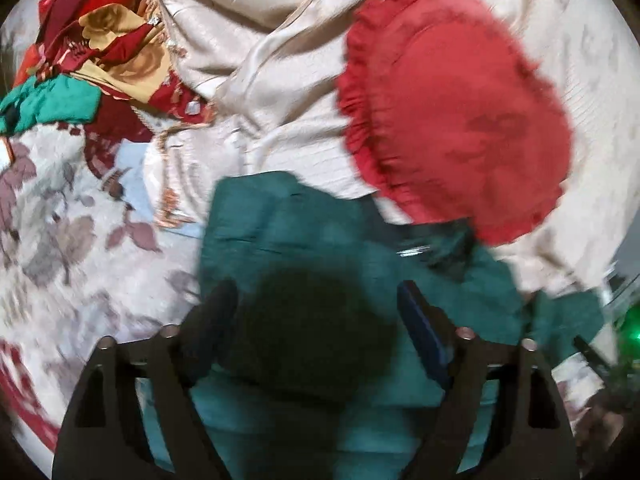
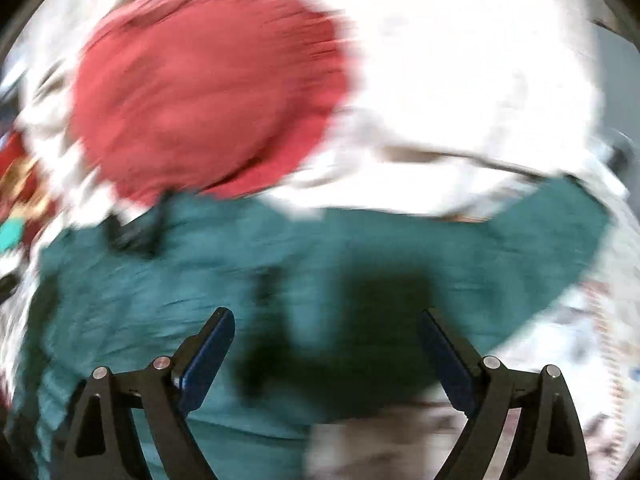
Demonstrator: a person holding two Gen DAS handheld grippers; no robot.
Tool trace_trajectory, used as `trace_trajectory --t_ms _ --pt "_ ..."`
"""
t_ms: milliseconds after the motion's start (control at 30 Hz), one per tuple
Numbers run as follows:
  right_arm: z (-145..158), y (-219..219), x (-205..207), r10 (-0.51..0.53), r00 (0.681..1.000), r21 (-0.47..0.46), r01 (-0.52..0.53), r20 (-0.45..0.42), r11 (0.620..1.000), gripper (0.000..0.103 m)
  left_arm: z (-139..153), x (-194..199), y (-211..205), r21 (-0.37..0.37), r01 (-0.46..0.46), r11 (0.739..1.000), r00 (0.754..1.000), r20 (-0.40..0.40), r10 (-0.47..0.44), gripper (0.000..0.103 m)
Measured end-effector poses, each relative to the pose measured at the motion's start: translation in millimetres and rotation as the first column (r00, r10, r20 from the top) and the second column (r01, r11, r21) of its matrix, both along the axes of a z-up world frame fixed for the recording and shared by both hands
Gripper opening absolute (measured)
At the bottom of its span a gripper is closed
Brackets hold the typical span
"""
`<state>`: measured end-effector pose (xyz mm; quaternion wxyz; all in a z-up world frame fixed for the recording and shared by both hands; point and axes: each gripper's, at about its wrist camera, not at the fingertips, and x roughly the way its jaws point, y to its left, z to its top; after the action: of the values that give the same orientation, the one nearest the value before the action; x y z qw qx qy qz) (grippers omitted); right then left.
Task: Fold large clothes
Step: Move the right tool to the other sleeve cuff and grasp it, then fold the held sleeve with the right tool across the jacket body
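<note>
A teal garment (image 1: 320, 232) lies spread on the bed below both grippers, also filling the lower half of the right wrist view (image 2: 200, 280). My left gripper (image 1: 318, 292) hangs above it with its jaws wide apart and nothing between them; its shadow falls on the cloth. My right gripper (image 2: 326, 316) is likewise open over the teal garment, holding nothing. Both views are blurred by motion. A dark small part (image 2: 136, 232) sits at the garment's far edge in the right wrist view; what it is I cannot tell.
A round red frilled cushion (image 1: 452, 120) lies just beyond the garment, also in the right wrist view (image 2: 208, 92). A beige bed cover (image 1: 248, 40) is bunched behind. A heap of red, gold and teal clothes (image 1: 100, 52) sits at far left on the floral sheet (image 1: 60, 240).
</note>
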<state>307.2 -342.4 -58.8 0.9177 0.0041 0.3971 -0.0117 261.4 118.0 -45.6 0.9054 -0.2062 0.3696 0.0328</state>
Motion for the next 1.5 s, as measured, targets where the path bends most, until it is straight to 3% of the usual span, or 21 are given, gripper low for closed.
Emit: trace_trajectory --t_ms 133,200,267,300,333,467,567,600,633,667,767,900,1133,1300,1500 --pt "16 -106 1 -0.231 0.973 0.023 0.231 0.018 0.973 0.091 -10 -7 -35 -0.076 0.048 0.996 0.998 0.045 -0.045 0.085" --pt "23 -158 3 -0.31 0.95 0.02 0.31 0.029 0.951 0.091 -24 -8 -49 -0.037 0.079 0.996 0.995 0.069 -0.077 0.085" --pt "21 -197 14 -0.354 0.935 0.008 0.354 0.016 0.935 0.091 -44 -5 -61 0.087 0.078 0.993 0.996 0.03 -0.081 0.085" --pt "18 -207 22 -0.357 0.934 0.014 0.357 0.003 0.934 0.091 -54 6 -64 0.142 0.07 0.987 0.995 -0.079 -0.059 0.085" --pt "13 -220 30 -0.353 0.935 0.023 0.354 -0.015 0.935 0.091 -58 11 -64 0.148 0.064 0.987 0.992 -0.121 -0.046 0.085" --pt "-13 -249 65 -0.363 0.929 0.031 0.366 -0.075 0.93 0.092 -55 20 -47 0.128 -0.005 0.992 0.996 -0.091 0.017 0.085" --pt "-17 -246 76 -0.349 0.937 -0.016 0.349 -0.003 0.937 0.09 -58 26 -38 0.119 -0.036 0.992 0.992 -0.112 0.049 0.085" --pt "-18 -243 81 -0.353 0.936 -0.042 0.353 0.012 0.935 0.085 -58 28 -36 0.116 -0.043 0.992 0.992 -0.116 0.057 0.085" --pt "-18 -239 84 -0.342 0.939 -0.054 0.343 0.021 0.938 0.057 -59 27 -36 0.116 -0.046 0.992 0.991 -0.117 0.06 0.085" --pt "-17 -235 86 -0.321 0.947 -0.048 0.322 0.025 0.945 0.037 -59 28 -36 0.121 -0.048 0.991 0.991 -0.119 0.062 0.085" --pt "-3 -219 76 -0.314 0.948 -0.072 0.318 0.059 0.945 0.026 -62 25 -38 0.149 -0.039 0.988 0.99 -0.131 0.059 0.085" --pt "22 -178 45 -0.253 0.958 -0.112 0.268 0.133 0.957 0.021 -67 24 -41 0.201 -0.023 0.979 0.987 -0.151 0.054 0.085" --pt "49 -61 -10 -0.08 0.979 -0.053 0.091 0.189 0.994 0.018 -66 16 -32 0.233 -0.067 0.97 0.985 -0.142 0.102 0.085" --pt "26 42 -31 0.053 0.981 0.008 -0.056 0.184 0.998 0.018 -67 16 -23 0.205 -0.089 0.975 0.983 -0.142 0.119 0.085" --pt "-26 154 -19 0.208 0.972 0.012 -0.211 0.106 0.977 0.018 -67 19 -22 0.175 -0.085 0.981 0.985 -0.137 0.109 0.085"
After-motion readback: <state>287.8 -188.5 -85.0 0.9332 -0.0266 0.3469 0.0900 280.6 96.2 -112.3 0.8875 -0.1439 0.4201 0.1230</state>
